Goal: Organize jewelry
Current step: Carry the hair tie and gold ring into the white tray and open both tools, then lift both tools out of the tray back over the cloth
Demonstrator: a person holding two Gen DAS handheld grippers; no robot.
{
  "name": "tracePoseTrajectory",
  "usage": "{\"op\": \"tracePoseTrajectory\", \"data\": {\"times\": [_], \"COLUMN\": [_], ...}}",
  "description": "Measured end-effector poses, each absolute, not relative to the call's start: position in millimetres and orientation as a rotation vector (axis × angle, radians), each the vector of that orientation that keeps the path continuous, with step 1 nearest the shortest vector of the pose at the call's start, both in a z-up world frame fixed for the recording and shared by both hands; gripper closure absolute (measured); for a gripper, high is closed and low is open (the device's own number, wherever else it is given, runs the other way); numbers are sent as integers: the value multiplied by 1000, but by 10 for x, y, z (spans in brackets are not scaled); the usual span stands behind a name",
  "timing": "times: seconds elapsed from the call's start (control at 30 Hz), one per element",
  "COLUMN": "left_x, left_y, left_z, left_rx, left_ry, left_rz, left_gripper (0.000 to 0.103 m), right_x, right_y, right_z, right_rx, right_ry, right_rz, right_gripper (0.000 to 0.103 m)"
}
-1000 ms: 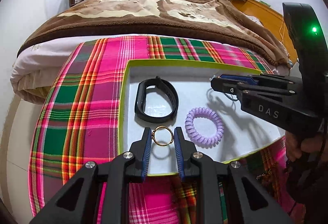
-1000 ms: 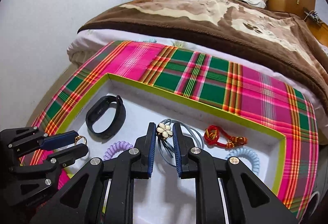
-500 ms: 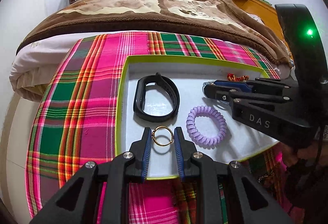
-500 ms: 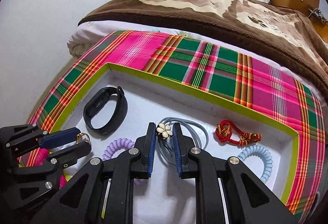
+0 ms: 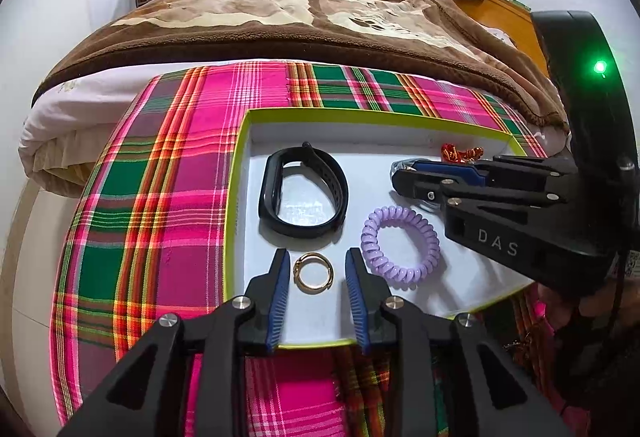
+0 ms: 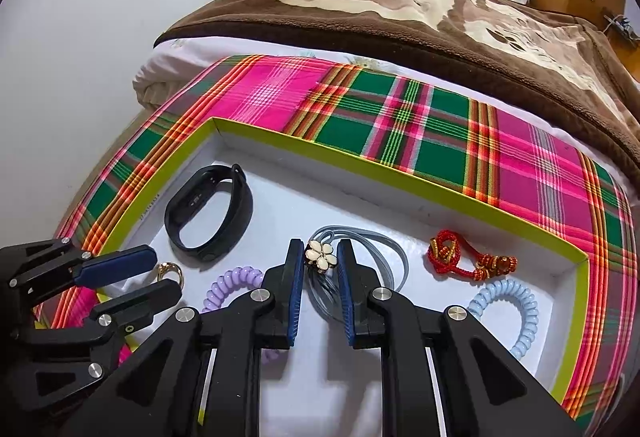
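Observation:
A white tray with a lime rim (image 5: 240,141) (image 6: 360,161) lies on a plaid cloth. My left gripper (image 5: 316,269) is open over the tray's near left part, and a gold ring (image 5: 311,273) (image 6: 170,271) lies loose on the tray floor between its fingers. My right gripper (image 6: 320,261) is open around a white flower charm (image 6: 319,255) on a grey hair tie (image 6: 384,249) that rests in the tray. It also shows in the left wrist view (image 5: 404,177).
In the tray lie a black fitness band (image 5: 302,193) (image 6: 210,211), a purple coil hair tie (image 5: 400,243) (image 6: 228,283), a red beaded cord (image 6: 468,257) and a pale blue coil tie (image 6: 508,309). A bed with a brown blanket (image 5: 300,25) lies beyond.
Both grippers have opened. The left let go of the gold ring, which now lies on the tray; the right released the flower hair tie.

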State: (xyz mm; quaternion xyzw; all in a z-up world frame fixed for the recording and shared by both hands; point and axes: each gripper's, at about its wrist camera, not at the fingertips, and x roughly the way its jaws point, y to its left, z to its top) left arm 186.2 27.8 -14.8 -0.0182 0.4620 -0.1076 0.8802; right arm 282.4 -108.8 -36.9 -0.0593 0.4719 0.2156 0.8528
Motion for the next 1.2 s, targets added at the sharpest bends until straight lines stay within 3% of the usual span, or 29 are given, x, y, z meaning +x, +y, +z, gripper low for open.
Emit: {"op": "tracePoseTrajectory", "data": {"times": [0.17,0.33,0.47,1.2], "left_x": [1846,1792,1707,1208], "left_y": [272,290,272,111], "left_z": [-116,-87,-28,196], "left_rx": [-36,-60,-62,-80], "left_ry": [959,957,944,891], "left_rz": [-217,-208,-211,-268], "left_gripper": [66,60,55,53], "right_x": [2803,2744,2655,2001], "right_y": [-1124,-1187,-1208,-1693], "right_z": [-335,-247,-164,183], "right_rx": [-117,-85,-86,3], "right_ry": [983,959,937,849], "right_rz": [455,454,457,423], "right_gripper": [83,68,67,67]}}
